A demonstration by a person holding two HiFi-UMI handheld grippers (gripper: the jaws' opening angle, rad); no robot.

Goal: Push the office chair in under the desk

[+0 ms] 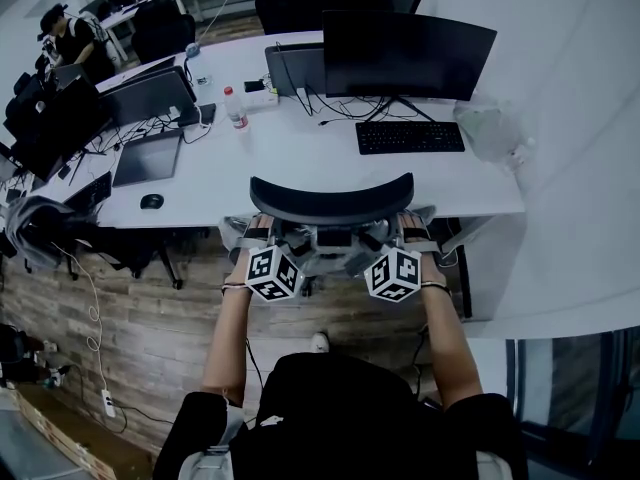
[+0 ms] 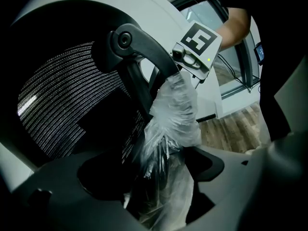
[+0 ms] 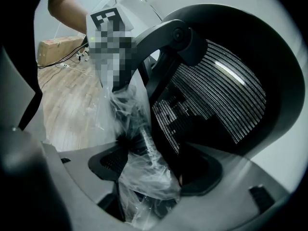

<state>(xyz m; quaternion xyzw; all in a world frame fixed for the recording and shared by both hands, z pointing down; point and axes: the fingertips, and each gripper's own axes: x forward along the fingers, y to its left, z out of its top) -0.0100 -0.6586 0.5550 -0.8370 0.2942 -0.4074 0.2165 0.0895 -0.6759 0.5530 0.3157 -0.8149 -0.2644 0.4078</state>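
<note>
The office chair's black curved back top [image 1: 330,200] sits at the near edge of the white desk [image 1: 300,173], with the seat hidden beneath it. My left gripper [image 1: 260,233] and right gripper [image 1: 410,230] hold the chair's back from behind, one on each side. In the left gripper view, the left gripper [image 2: 154,172] is shut on a plastic-wrapped black strut [image 2: 171,109] beside the mesh back [image 2: 67,105]. The right gripper [image 3: 154,162] is shut on the matching wrapped strut [image 3: 132,124] by the mesh [image 3: 216,90].
On the desk stand a monitor [image 1: 405,56], a keyboard [image 1: 410,136], a bottle [image 1: 236,108], a laptop [image 1: 148,158], a mouse [image 1: 151,201] and a clear plastic bag [image 1: 490,128]. A person [image 1: 70,38] sits far left. A white wall [image 1: 580,168] borders the right.
</note>
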